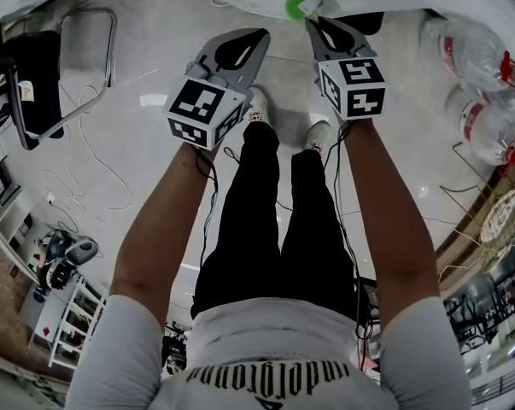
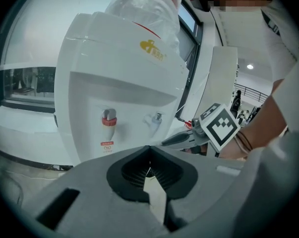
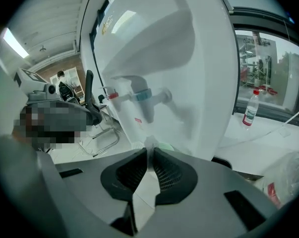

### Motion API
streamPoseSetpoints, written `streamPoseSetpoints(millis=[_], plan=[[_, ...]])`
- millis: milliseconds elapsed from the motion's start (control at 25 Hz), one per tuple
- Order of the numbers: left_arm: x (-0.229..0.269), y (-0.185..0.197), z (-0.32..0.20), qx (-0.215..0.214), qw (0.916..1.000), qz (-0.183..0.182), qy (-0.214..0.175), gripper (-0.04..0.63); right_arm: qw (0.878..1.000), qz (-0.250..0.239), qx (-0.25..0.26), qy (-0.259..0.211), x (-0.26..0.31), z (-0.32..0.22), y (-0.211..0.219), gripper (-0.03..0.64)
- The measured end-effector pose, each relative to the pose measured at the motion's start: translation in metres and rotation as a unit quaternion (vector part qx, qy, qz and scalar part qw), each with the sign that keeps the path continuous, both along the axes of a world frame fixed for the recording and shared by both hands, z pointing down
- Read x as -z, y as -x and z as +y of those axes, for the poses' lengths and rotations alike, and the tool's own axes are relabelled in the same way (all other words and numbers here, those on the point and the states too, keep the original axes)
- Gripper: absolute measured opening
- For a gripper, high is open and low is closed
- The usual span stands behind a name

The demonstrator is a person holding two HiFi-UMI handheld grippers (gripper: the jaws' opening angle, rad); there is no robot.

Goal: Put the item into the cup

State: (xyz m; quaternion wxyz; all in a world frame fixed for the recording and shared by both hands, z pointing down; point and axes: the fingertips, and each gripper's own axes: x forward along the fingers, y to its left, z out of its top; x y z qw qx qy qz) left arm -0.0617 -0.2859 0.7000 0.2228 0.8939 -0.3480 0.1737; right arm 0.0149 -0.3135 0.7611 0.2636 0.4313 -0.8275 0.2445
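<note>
Both grippers are held out in front of the person, pointing at a white water dispenser [image 2: 124,68]. In the left gripper view my left gripper [image 2: 149,148] is shut with nothing visible between its jaws, in front of the red tap [image 2: 108,118]. My right gripper [image 3: 150,150] is also shut and aims below the blue tap [image 3: 144,96]. A small green round thing [image 1: 298,5], too blurred to name, sits by the dispenser's foot just beyond the right gripper [image 1: 313,22]; the same green thing [image 3: 165,147] peeks over the jaws. The left gripper [image 1: 260,34] is beside it.
Large water bottles [image 1: 475,51] lie on the floor at the right. A metal-framed chair [image 1: 78,58] stands at the left, with cables trailing over the floor. A small bottle [image 3: 249,108] stands on a white ledge. The person's legs and shoes are below the grippers.
</note>
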Motion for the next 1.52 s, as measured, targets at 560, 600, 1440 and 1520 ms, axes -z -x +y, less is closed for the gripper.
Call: streamPoseSetpoints(millis=[560,600,1440,1520], plan=[[-0.009,-0.002,-0.008,0.005,1.0,0.004,0.001,0.015,1.0,0.008,-0.013,-0.001,-0.018,-0.017,0.002,0.046],[-0.009,-0.002,-0.008,0.005,1.0,0.003,0.001,0.015,1.0,0.008,-0.014,-0.001,-0.018,-0.018,0.002,0.046],[-0.01,0.002,-0.005,0.006,1.0,0.003,0.002,0.015,1.0,0.005,-0.014,0.0,-0.021,-0.02,0.007,0.085],[-0.008,0.001,-0.006,0.006,1.0,0.003,0.0,0.015,1.0,0.004,-0.014,-0.002,-0.019,-0.02,0.005,0.086]])
